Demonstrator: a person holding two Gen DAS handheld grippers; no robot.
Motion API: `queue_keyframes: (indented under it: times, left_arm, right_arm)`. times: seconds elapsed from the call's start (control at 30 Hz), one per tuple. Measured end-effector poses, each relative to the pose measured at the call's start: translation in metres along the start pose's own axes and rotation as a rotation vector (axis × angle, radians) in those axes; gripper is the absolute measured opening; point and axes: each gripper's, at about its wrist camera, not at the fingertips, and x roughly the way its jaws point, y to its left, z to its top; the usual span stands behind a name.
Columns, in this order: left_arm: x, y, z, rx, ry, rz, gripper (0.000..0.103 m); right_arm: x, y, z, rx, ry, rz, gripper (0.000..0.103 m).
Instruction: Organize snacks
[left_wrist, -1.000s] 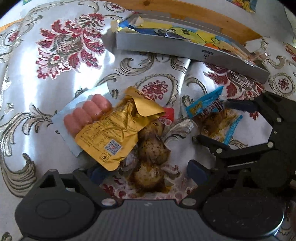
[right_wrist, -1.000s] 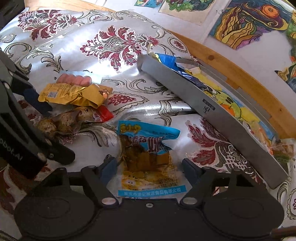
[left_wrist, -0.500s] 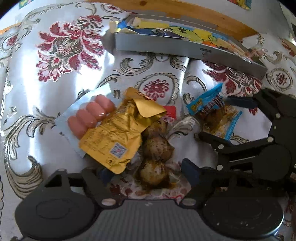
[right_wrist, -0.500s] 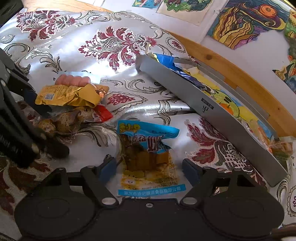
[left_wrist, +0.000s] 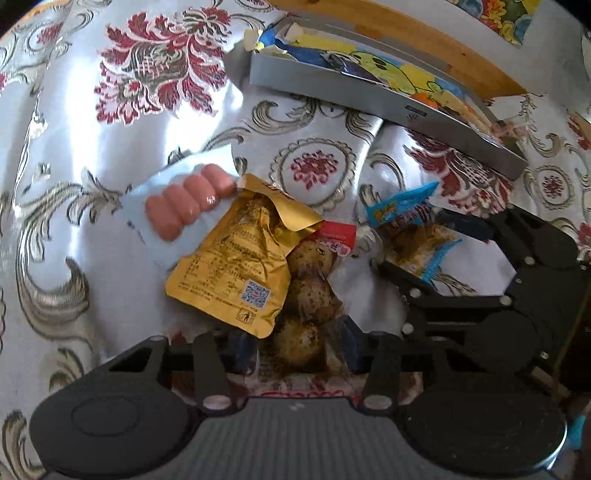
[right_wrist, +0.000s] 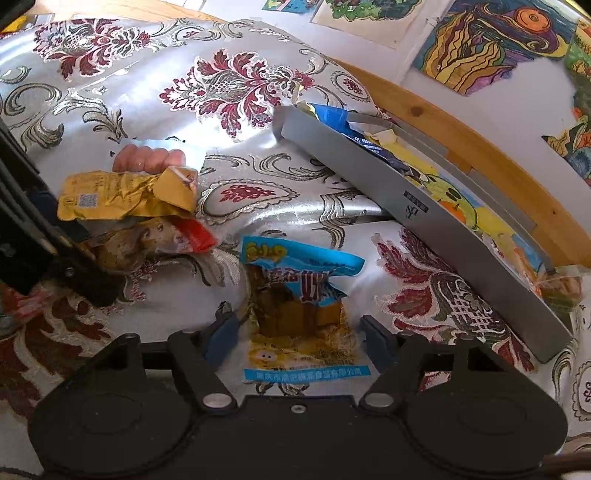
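Silvery brocade cloth (left_wrist: 110, 122) with red flowers covers the table, and the loose snacks lie in a heap on it. Furthest left is a clear pack of pink sausages (left_wrist: 188, 201); a crinkled gold foil pouch (left_wrist: 236, 266) overlaps its corner and also lies over a clear, red-topped pack of brown marinated eggs (left_wrist: 306, 295). The left gripper (left_wrist: 291, 345) has its jaws drawn close around the near end of that egg pack, though I cannot tell whether the pads are actually pinching the film. If it lifts now, the gold pouch will likely ride up with the eggs or slide off and shove the sausages; slick film could also slip from the pads.

Further right, a blue-topped clear pack of brown tofu pieces (right_wrist: 299, 295) lies flat between the wide-open jaws of the right gripper (right_wrist: 295, 330), which holds nothing. Closing on a flat pack may merely crumple it, or snag the cloth. The two grippers are near each other and could collide.

Rightmost, a long grey metal tray (right_wrist: 424, 218) already holding packets sits well apart.
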Motion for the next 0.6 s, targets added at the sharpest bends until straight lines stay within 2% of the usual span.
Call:
queue_keyframes:
  times: [0.27, 0.37, 0.5, 0.53, 0.6]
  left_arm:
    - [-0.012, -0.001, -0.01, -0.005, 0.076, -0.098, 0.049]
    - [-0.017, -0.002, -0.014, 0.001, 0.097, -0.123, 0.049]
    - [-0.022, -0.001, -0.017, -0.004, 0.11, -0.145, 0.049]
    - [-0.023, 0.0, -0.018, -0.01, 0.113, -0.152, 0.049]
    - [-0.025, 0.001, -0.019, -0.02, 0.116, -0.16, 0.049]
  right_arm:
    - [-0.008, 0.007, -0.001, -0.032, 0.009, -0.034, 0.068]
    - [-0.009, 0.008, -0.002, -0.019, 0.023, -0.035, 0.063]
    - [-0.015, 0.014, -0.004, -0.029, 0.035, -0.04, 0.041]
    - [-0.016, 0.018, -0.004, -0.044, 0.043, -0.049, 0.013]
    - [-0.018, 0.023, -0.007, -0.089, 0.062, -0.089, 0.009]
